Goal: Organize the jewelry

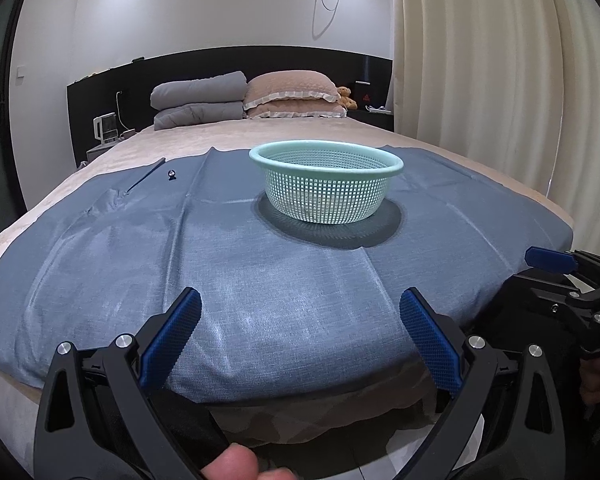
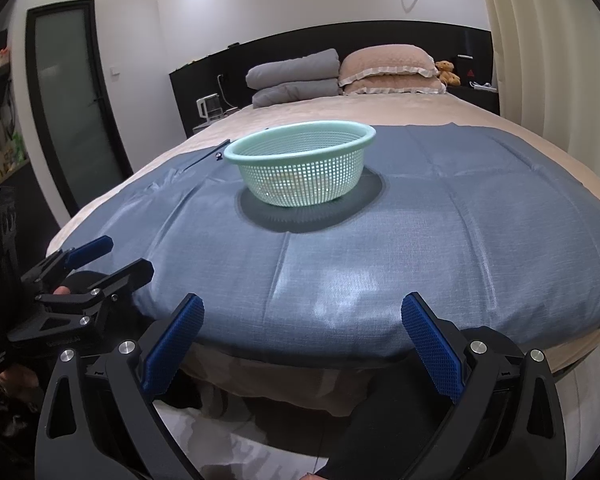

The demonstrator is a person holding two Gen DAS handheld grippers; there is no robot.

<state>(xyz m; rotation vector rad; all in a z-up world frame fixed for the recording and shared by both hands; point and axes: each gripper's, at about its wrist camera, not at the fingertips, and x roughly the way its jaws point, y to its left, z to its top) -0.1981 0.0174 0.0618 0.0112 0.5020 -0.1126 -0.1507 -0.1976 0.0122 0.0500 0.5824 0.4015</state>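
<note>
Both claws hang at the near edge of the bed with their blue pads spread wide and nothing between them: the left gripper at the bottom of the left wrist view, the right gripper at the bottom of the right wrist view.

A blue cloth covers the foot of the bed, and a pale green mesh basket stands on it in mid-frame. Whether it holds anything, I cannot tell.

The only loose jewelry I can make out is a small dark ring-like piece on the cloth, in the upper left of the left wrist view, well apart from both claws and left of the basket. Just beside it lies a thin dark stick-like item, its long axis running diagonally from lower left to upper right. In the right wrist view both sit just past the basket's left rim, partly hidden.

Judging by this layout, the left claw is the nearer one, and its reach would go forward and to the left.
</note>
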